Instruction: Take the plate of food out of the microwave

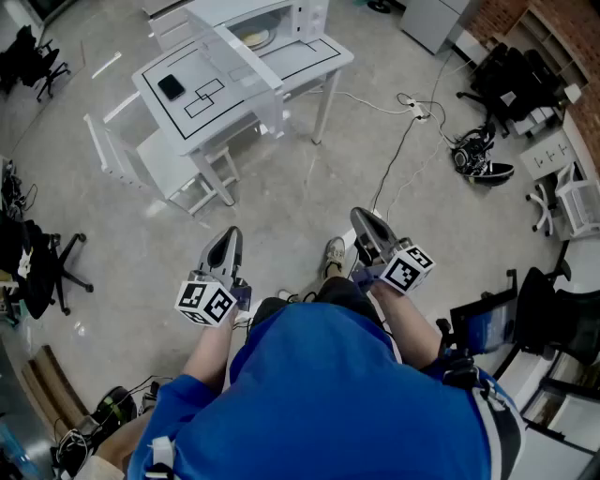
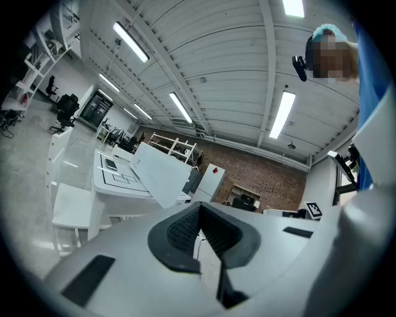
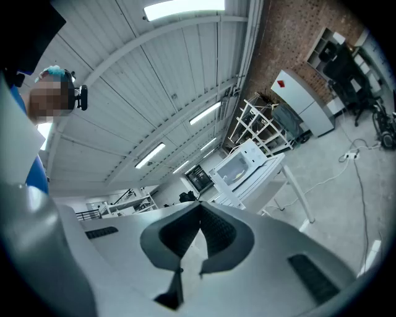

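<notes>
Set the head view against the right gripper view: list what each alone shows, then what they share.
Head view only: the left gripper, a black phone, the person's shoe. Right gripper view only: ceiling lights, a brick wall, a white shelving rack. Both: the white table, the microwave with the plate of food inside, and the right gripper, shut and empty.

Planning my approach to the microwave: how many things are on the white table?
2 on the table: the microwave at the far end, its door open, and a small black flat object near the left corner. Anything behind the door may be hidden.
</notes>
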Motion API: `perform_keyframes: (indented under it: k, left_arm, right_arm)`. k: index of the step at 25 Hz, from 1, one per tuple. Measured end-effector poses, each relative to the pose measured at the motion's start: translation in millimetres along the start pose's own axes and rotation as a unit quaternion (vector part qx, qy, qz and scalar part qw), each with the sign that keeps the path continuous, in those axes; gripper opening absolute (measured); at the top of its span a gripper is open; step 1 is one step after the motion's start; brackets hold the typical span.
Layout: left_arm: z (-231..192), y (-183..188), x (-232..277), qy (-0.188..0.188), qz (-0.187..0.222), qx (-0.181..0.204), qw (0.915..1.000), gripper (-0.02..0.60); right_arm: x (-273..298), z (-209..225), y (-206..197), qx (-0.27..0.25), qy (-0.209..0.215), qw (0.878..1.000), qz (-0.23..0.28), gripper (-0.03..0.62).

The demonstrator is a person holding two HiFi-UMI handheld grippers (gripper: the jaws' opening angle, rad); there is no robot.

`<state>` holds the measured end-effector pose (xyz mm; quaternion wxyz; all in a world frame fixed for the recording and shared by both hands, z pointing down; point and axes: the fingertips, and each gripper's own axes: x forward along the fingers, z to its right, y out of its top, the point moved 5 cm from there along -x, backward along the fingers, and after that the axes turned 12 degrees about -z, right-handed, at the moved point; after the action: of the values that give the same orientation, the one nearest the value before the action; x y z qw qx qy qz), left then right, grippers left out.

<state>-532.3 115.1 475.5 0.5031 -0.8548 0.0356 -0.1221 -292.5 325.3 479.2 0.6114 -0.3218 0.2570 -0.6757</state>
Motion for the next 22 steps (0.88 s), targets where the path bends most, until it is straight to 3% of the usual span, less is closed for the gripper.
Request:
perform_keyframes:
  k: [9, 22]
  left_arm:
    - [11.2, 13.6, 59.7, 0.014, -0.002, 0.003, 0.9999, 0.009]
    - [66.1, 27.5, 209.9, 0.019, -0.006, 0.013, 0.9997, 0.008]
  right_arm:
    - [12.3, 47.0, 42.5, 0.003, 0.014, 1.0, -0.003, -0.008]
    - [8.3, 161.1, 139.6, 0.021, 0.036, 0.999, -0.01, -0.008]
